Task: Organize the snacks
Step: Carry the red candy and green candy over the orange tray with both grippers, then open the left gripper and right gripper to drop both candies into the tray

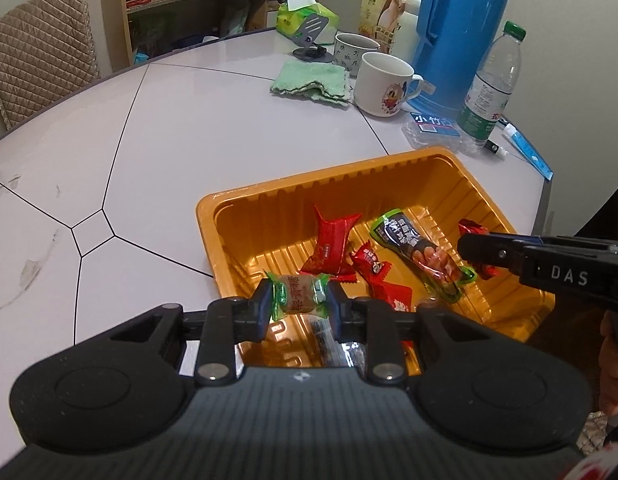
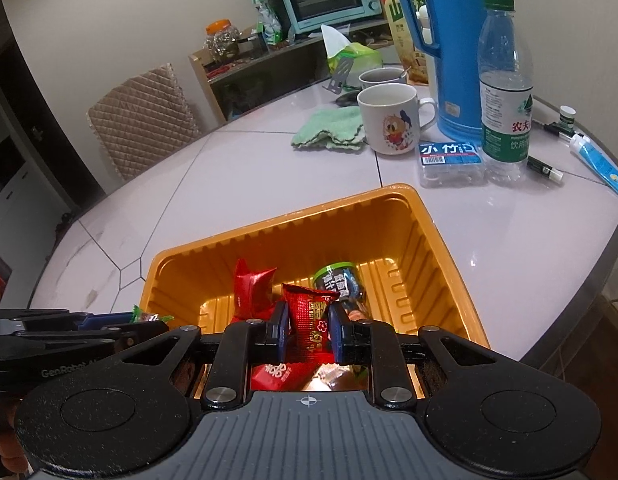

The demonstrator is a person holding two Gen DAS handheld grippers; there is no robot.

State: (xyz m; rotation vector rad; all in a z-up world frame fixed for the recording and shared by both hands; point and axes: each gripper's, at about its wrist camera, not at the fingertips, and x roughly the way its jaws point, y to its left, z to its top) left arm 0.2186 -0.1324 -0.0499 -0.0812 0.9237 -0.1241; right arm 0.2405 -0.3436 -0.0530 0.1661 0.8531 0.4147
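An orange plastic tray (image 1: 245, 200) (image 2: 429, 236) sits on the white table and holds several wrapped snacks: a red candy (image 1: 333, 244) (image 2: 251, 288), a red packet with a panda (image 1: 383, 276) and a long dark sausage pack (image 1: 419, 252) (image 2: 341, 284). My left gripper (image 1: 299, 306) is shut on a green-ended wrapped candy (image 1: 301, 294), held over the tray's near left corner. My right gripper (image 2: 308, 330) is shut on a red snack packet (image 2: 309, 320), held over the tray's near side; in the left wrist view it (image 1: 475, 252) enters from the right.
Behind the tray stand a cartoon mug (image 1: 383, 84) (image 2: 391, 122), a second mug (image 1: 355, 50), a green cloth (image 1: 309, 82), a blue thermos jug (image 1: 457, 32), a water bottle (image 2: 505, 88), a small clear box (image 2: 449, 162) and a tissue pack (image 1: 305, 16). A padded chair (image 1: 41, 52) stands beyond the table.
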